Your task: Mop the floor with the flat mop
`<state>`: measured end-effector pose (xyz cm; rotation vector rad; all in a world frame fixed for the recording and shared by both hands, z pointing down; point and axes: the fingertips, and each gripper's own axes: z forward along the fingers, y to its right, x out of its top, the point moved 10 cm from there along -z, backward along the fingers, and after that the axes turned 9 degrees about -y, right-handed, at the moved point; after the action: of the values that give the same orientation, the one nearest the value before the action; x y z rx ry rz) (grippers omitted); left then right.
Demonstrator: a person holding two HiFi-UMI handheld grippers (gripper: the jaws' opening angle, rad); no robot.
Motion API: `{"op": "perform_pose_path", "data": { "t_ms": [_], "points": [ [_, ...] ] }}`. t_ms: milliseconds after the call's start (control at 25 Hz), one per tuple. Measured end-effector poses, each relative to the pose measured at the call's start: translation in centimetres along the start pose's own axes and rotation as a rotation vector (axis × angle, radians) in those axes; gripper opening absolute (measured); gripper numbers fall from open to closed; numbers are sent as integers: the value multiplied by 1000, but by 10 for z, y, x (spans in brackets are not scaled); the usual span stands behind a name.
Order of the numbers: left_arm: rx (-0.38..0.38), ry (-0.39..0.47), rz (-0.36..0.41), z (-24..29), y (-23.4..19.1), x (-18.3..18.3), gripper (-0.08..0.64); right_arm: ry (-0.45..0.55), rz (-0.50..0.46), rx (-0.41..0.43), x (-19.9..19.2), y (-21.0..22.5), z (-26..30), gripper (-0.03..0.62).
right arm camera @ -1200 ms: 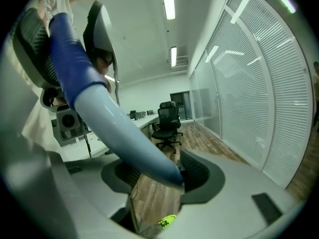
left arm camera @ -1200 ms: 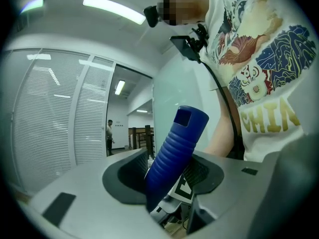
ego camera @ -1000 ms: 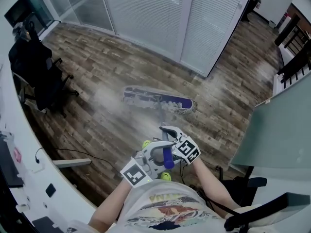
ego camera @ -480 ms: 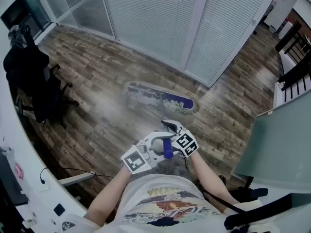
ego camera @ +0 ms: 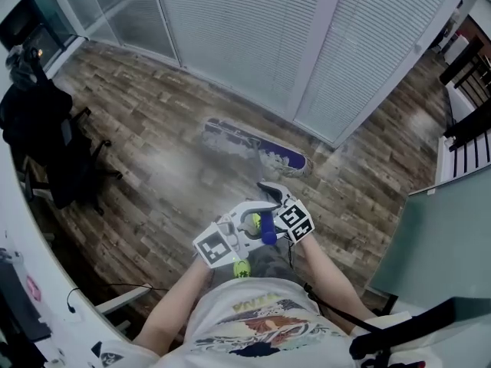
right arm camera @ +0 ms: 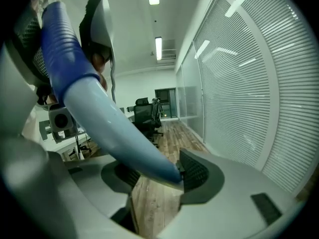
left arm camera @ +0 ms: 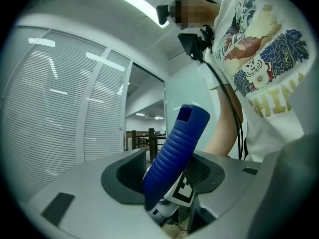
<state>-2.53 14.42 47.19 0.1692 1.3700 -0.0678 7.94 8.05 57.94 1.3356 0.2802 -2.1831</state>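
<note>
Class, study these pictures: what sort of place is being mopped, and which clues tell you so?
Most likely an office: a black swivel chair, a long white desk at the left edge, and partition walls covered with slatted blinds.
</note>
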Motion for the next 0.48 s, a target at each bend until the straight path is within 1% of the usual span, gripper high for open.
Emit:
{"op": "perform_pose_path", "data": {
  "t_ms": [160, 240, 400, 480],
  "points": [
    [11, -2, -25, 23, -78, -8, 212, -3, 1, -3, 21, 73, 33, 209],
    [18, 3, -28, 41, -118, -9, 212, -1, 4, -6, 31, 113, 45, 209],
    [28, -16, -38, 82, -201, -12, 212, -5, 3, -6, 52, 201, 70, 209],
    [37, -13, -50, 96, -238, -14, 213, -3, 1, -4, 62, 238, 83, 209]
  ]
}}
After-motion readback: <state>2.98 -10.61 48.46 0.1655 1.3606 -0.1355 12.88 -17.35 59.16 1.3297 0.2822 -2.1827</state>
